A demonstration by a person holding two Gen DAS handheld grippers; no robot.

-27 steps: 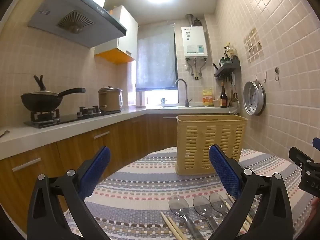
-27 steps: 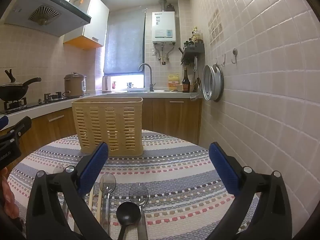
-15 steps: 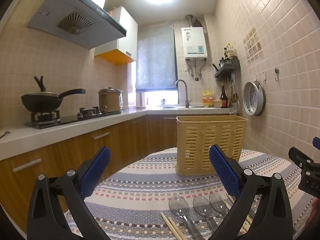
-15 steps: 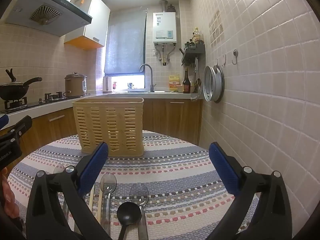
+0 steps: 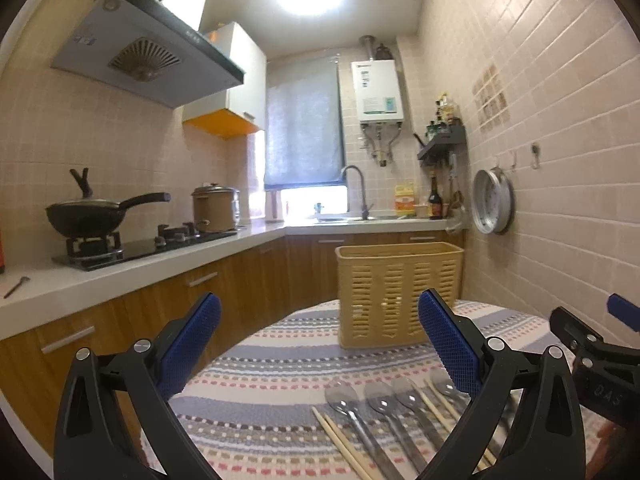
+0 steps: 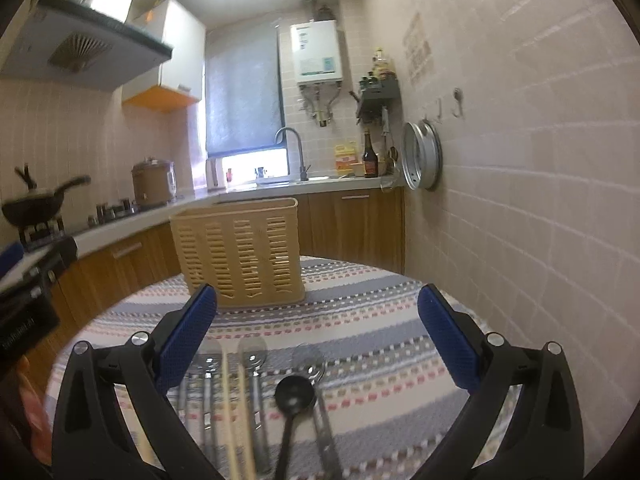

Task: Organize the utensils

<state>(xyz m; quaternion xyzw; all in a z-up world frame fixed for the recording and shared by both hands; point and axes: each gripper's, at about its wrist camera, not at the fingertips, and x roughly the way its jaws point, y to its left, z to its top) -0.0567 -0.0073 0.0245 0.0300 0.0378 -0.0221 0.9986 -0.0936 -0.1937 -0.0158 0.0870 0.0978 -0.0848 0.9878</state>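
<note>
With jaws wide and empty, the right gripper point(image 6: 316, 340) is judged nearer the black spoon point(image 6: 293, 394), whose handle is laid lengthwise toward the camera.

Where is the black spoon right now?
In the right wrist view the black spoon lies on the striped tablecloth low in the middle, between the open right gripper fingers, right of the chopsticks, with the yellow basket standing behind.

Tongs point(image 6: 316, 320) agape; spoons point(image 6: 252, 356) before basket point(image 6: 240, 252)
</note>
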